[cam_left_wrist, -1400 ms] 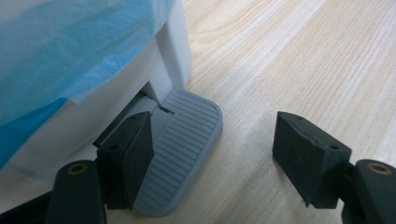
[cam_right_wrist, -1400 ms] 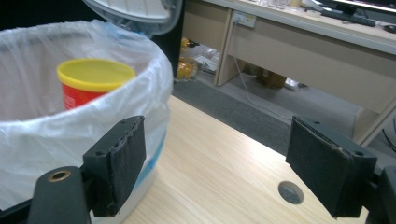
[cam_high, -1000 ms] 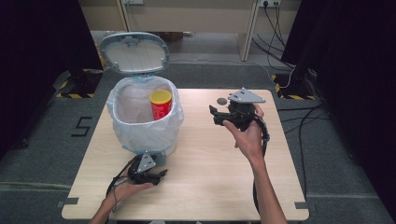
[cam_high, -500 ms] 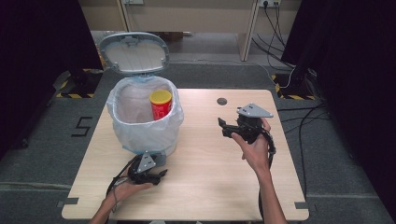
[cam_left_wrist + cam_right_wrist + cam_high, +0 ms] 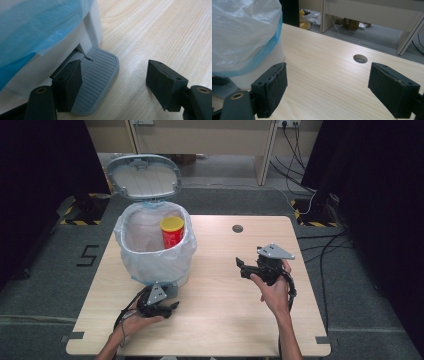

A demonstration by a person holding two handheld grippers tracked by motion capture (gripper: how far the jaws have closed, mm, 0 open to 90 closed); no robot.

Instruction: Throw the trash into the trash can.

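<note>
I note my left tongs (image 5: 113, 82) released, one jaw seemingly pressing the bin's pedal (image 5: 98, 77); right tongs (image 5: 327, 92) just opening, empty, above the desk (image 5: 329, 75).

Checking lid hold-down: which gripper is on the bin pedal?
The left gripper: one jaw rests on the grey pedal at the bin's foot. The right gripper is open over bare table.

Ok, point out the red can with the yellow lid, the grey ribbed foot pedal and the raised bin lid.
Red can with yellow lid (image 5: 172, 234): high view, on its red side inside the lined bin.
Grey ribbed foot pedal (image 5: 98, 75): left gripper view, on its ribbed top.
Raised grey bin lid (image 5: 143, 176): high view, on its inner face.
</note>
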